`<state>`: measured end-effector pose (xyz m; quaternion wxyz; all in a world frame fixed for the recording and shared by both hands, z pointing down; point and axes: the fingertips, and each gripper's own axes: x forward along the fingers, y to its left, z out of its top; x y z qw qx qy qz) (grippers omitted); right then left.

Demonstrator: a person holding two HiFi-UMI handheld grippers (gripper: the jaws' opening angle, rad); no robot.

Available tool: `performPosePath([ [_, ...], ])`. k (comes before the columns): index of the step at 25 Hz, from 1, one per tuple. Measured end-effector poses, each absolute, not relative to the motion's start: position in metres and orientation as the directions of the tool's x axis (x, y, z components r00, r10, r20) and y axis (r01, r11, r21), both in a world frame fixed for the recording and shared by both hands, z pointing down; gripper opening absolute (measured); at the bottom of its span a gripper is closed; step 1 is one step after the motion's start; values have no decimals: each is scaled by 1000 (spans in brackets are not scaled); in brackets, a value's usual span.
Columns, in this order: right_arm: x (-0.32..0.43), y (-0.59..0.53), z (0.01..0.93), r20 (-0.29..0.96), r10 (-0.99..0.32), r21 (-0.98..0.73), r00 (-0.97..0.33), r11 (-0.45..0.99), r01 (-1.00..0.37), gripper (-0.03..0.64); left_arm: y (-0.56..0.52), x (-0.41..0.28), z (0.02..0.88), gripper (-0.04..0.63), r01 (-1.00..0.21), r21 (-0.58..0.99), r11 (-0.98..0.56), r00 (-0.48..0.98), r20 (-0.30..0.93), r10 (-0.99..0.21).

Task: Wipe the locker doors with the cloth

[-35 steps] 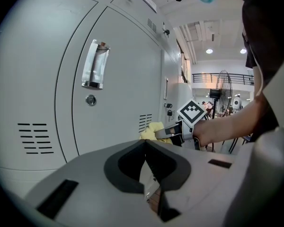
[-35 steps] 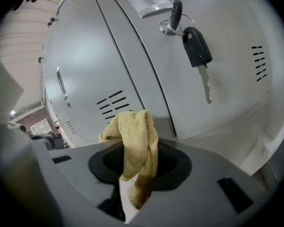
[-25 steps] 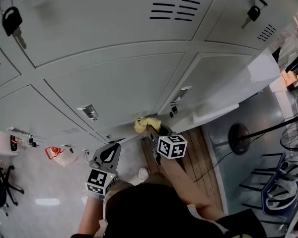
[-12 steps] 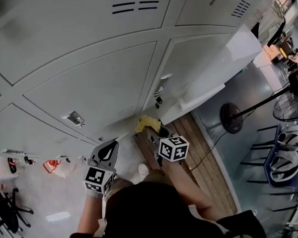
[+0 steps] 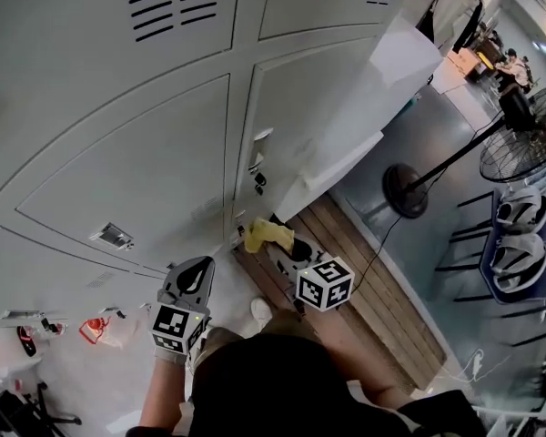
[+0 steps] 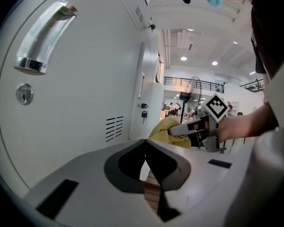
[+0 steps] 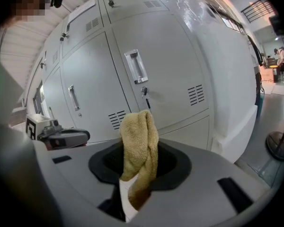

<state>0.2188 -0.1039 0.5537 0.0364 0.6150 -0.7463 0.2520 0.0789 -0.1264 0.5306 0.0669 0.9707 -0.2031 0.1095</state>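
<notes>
In the head view, your left tongs [image 5: 193, 279] point at the grey locker doors [image 5: 136, 171], their tip near the lower edge of one door. Your right tongs [image 5: 289, 247] sit just to the right of them and carry the yellow cloth [image 5: 266, 235] at their tip. The cloth is low down by the seam between two doors, and you cannot tell from here whether it touches the metal. A wooden platform [image 5: 373, 289] lies under and to the right of the right tongs, and a standing fan [image 5: 402, 189] is well apart beyond it. In the left gripper view, the left tongs [image 6: 146, 157] are closed tip to tip with nothing between them. A door with a chrome handle [image 6: 42, 37] and a keyhole [image 6: 24, 93] rises just to their left. Ahead and to the right, the right tongs [image 6: 191, 128] hold the cloth [image 6: 166, 129] near the doors. In the right gripper view, the right tongs [image 7: 132, 193] are clamped on the cloth [image 7: 139, 145], which stands up folded from between them. The doors [image 7: 170, 84] are straight ahead, and the left tongs [image 7: 66, 137] are off to the left.
</notes>
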Motion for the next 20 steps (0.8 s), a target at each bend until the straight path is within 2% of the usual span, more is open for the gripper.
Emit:
performPosePath([
  [10,217,-67,515,294,-934,-271,-201,120,-955,127,-121,93,522,8,-336,79,-938,921,234,-311],
  [20,212,-42,495,254,-953,-225,-163,105,-969,127,-109,99,498,8,-277,68,-958,949,178,-262],
])
